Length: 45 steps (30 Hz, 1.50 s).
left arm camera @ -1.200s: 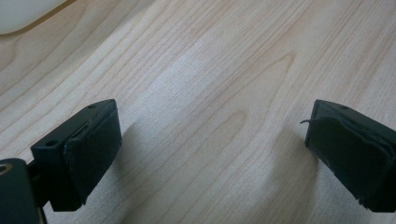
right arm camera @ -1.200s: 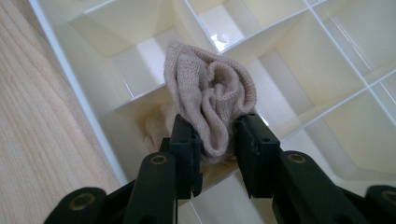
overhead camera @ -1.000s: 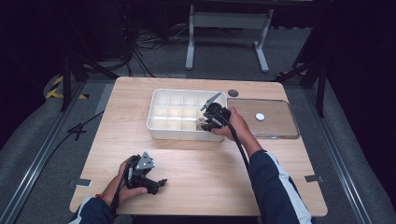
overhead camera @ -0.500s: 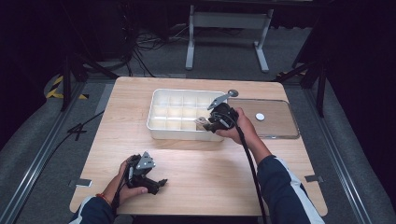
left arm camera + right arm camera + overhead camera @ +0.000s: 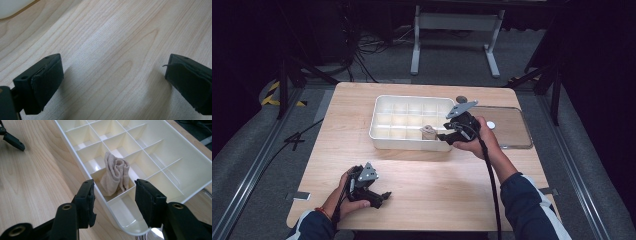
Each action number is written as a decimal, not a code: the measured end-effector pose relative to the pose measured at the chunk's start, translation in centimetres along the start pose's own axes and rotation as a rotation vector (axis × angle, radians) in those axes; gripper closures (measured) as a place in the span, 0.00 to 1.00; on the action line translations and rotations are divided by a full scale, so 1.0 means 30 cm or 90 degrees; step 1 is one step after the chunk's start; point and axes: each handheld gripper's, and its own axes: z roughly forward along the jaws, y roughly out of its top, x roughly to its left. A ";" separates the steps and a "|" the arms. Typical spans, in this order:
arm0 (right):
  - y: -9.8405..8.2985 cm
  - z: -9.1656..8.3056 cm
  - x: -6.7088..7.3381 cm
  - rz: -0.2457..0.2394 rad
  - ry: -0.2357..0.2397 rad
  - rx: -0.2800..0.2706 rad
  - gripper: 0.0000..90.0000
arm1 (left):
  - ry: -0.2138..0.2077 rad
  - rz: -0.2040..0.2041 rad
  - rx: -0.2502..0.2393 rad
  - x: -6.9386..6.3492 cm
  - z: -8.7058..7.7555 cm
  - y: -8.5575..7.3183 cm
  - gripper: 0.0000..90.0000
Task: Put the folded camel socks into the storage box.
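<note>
Light wood-grain table [image 5: 427, 175], rectangular, set on a grey floor [image 5: 247, 165]. Lying directly on it: a white compartmented tray [image 5: 384, 137] at the centre rear, long side running left to right; a clear flat lid [image 5: 512, 135] just beside the tray's right end, with a small white round knob [image 5: 490, 125] on its surface; a small dark round item [image 5: 461, 99] at the rear edge, behind the tray's right corner, identity not determinable. The left hand-held gripper [image 5: 384, 195] rests on the near left part of the table, well apart from the tray. Two small grey tabs sit at the table's side edges, left [image 5: 301, 195] and right [image 5: 548, 191].
</note>
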 end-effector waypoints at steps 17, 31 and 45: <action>-0.102 -0.105 0.031 -0.048 -0.039 -0.016 0.51 | 0.001 0.002 0.002 0.001 0.000 0.001 0.02; -0.215 -0.142 0.065 -0.077 -0.051 0.013 0.50 | 0.001 0.001 0.003 0.000 0.001 0.002 0.02; -0.330 -0.137 0.109 -0.096 -0.062 0.030 0.44 | 0.005 0.001 0.005 0.000 0.000 0.002 0.01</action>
